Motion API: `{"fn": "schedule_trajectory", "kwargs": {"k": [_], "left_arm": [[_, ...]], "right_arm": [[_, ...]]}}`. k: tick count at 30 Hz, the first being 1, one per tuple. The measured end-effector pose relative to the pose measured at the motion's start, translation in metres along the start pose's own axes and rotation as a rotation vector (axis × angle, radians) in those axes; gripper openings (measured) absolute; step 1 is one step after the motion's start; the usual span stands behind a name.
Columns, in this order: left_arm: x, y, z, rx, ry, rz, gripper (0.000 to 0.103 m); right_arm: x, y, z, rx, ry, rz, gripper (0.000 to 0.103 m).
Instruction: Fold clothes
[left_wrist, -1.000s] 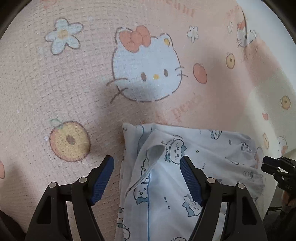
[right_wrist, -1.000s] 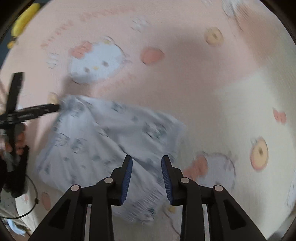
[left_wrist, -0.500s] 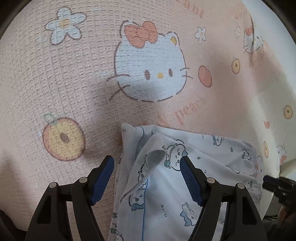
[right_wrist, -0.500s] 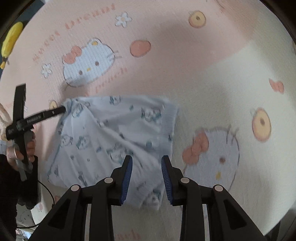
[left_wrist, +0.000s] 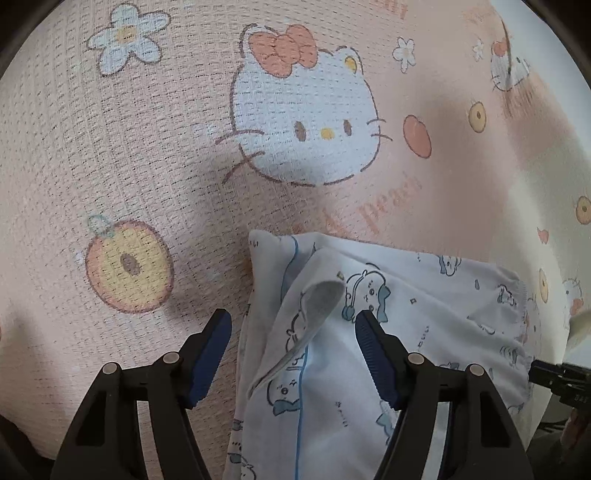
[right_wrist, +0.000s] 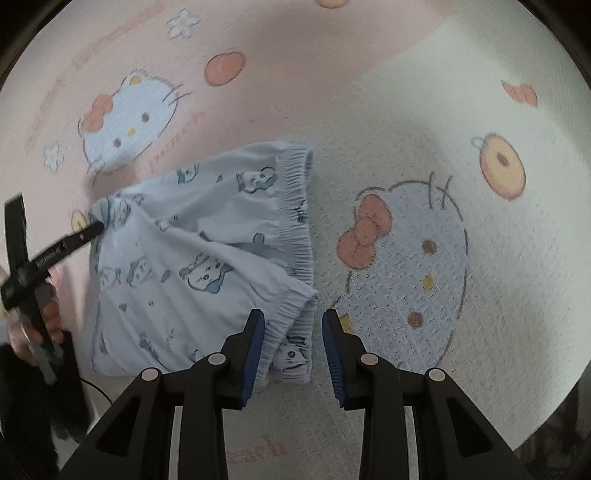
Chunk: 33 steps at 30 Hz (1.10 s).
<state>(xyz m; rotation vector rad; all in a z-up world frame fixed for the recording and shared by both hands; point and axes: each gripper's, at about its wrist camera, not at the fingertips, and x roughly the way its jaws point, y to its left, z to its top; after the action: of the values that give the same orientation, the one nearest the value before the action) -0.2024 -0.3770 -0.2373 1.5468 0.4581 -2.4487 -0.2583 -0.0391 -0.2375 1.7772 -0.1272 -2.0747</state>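
Observation:
Light blue shorts (right_wrist: 192, 258) with a cartoon print lie flat on the blanket, their elastic waistband (right_wrist: 295, 221) to the right. My right gripper (right_wrist: 293, 347) hangs over the near waistband corner, jaws narrowly open, fabric between them but not pinched. In the left wrist view the same shorts (left_wrist: 369, 332) show a folded-over hem corner. My left gripper (left_wrist: 293, 350) stands wide open astride that corner. The left gripper (right_wrist: 92, 230) also shows in the right wrist view, its tip at the shorts' left edge, held by a hand (right_wrist: 48, 306).
A pink and cream waffle blanket (left_wrist: 147, 166) printed with cat faces, peaches and flowers covers the whole surface. The right gripper's tip (left_wrist: 554, 373) pokes in at the left view's right edge. A dark cable (right_wrist: 96, 387) lies at the blanket's lower left edge.
My right gripper has sunk and rolled, closing in on the waistband corner, which now lies between its fingers. The left gripper has barely moved.

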Motion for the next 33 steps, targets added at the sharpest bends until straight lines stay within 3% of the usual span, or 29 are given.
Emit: {"fn": "schedule_trajectory", "kwargs": {"k": [4,7,10,11,13,15,16,21,29,33], "left_arm": [[0.004,-0.005,0.003,0.010,-0.017,0.005,0.068],[0.006,-0.007,0.004,0.013,-0.023,0.011,0.068],[0.011,-0.009,0.004,0.021,-0.023,0.018,0.068],[0.014,-0.010,0.005,0.027,-0.022,0.027,0.064],[0.019,-0.011,0.005,0.037,-0.015,0.052,0.031],[0.020,-0.012,0.005,0.035,-0.018,0.096,0.016],[0.017,-0.011,0.006,0.031,-0.033,0.094,0.015],[0.002,-0.007,0.007,0.010,-0.094,0.084,0.011],[-0.017,0.003,0.011,-0.058,-0.132,0.034,0.009],[-0.016,0.010,0.015,-0.087,-0.137,0.040,0.009]], "right_arm": [[0.003,0.003,0.000,0.011,0.009,0.091,0.031],[0.014,0.005,-0.001,0.016,0.050,0.076,0.031],[0.013,0.008,0.001,0.012,0.035,0.085,0.031],[0.012,0.009,0.001,0.006,0.025,0.080,0.024],[0.010,0.015,0.003,-0.014,0.014,0.056,0.007],[0.003,0.021,0.003,-0.046,-0.019,0.033,0.006],[-0.001,0.024,0.003,-0.063,-0.043,0.028,0.005],[-0.029,0.024,0.013,-0.073,-0.180,0.076,0.005],[-0.041,0.009,0.042,-0.014,-0.279,0.044,0.004],[-0.032,0.012,0.054,-0.043,-0.272,0.028,0.004]]}}
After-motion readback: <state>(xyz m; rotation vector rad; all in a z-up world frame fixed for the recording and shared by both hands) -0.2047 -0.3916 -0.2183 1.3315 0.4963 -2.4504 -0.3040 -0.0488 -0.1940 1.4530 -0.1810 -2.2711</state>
